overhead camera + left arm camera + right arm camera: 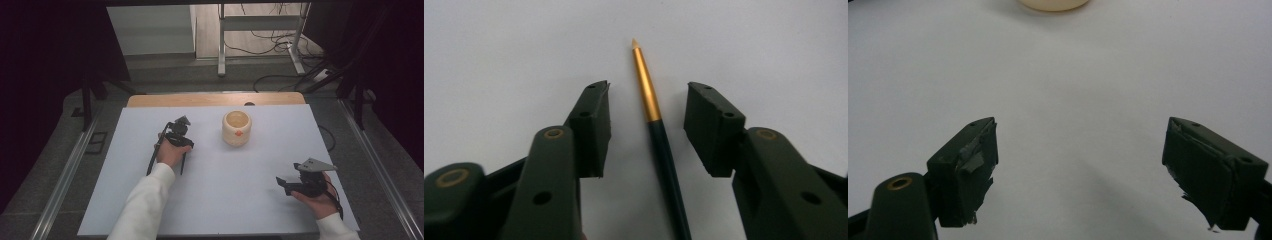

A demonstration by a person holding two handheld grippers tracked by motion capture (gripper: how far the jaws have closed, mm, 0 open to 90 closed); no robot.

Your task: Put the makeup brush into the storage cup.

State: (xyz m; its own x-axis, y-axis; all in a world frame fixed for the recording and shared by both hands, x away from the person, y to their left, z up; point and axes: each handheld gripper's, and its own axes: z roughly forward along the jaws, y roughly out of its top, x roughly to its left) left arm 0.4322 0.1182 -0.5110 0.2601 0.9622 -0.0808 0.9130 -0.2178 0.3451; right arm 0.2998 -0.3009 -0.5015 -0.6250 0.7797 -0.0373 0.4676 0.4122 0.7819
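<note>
We are hovering the left gripper point(646, 125) over a slim paint brush point(659, 135) that is lying flat on the white table point(235, 200), and the brush is sitting right between our two pads point(591, 130), pale tip pointing away from us, dark handle running back under the gripper. The jaws are standing partly open with clear gaps on both sides, so nothing is being gripped yet. We are judging this brush to be light, stiff and thin, with a smooth gold ferrule that looks slippery; the dark handle just behind that ferrule looks like the better place to pinch, squarely between the pads, or it may roll away. Our right gripper point(286, 184) is waiting off to the side, jaws wide and holding nothing, with the cream cup point(236, 127) standing ahead of it.
</note>
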